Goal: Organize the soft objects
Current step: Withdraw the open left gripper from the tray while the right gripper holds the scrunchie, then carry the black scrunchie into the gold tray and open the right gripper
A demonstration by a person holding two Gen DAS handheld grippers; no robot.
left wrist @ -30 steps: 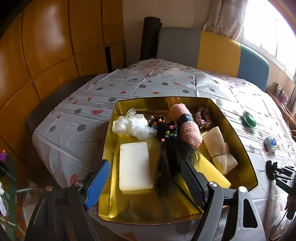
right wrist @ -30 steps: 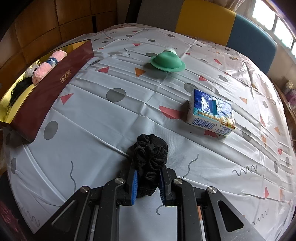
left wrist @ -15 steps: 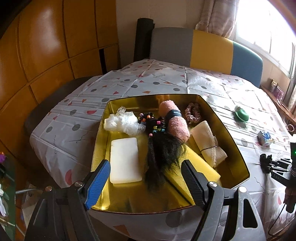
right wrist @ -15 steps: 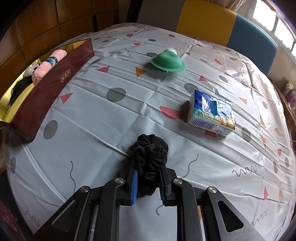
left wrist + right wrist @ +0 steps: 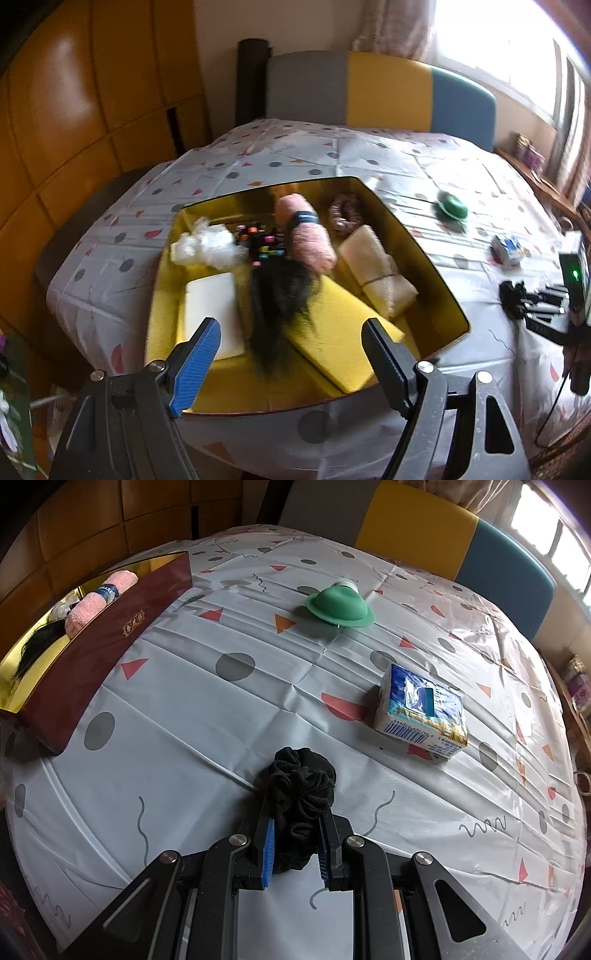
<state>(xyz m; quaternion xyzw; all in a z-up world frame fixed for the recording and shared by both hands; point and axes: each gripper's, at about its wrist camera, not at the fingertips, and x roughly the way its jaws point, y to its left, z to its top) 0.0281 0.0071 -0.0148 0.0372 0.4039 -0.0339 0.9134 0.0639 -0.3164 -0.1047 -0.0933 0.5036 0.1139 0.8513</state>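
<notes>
Right gripper pinches my black ruffled fabric scrunchie over white patterned tablecloth, left gripper spread empty above gold-lined box, colour-block chairs behind.

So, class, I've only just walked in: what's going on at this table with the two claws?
A person is sorting soft things into a gold-lined box with two hand-held claws. The right claw is shut on a black scrunchie just above the tablecloth. The left claw hangs open and empty over the box, which already holds a pink rolled towel, a black hairpiece, sponges and a brown scrunchie. A green silicone lid and a tissue pack lie outside.
</notes>
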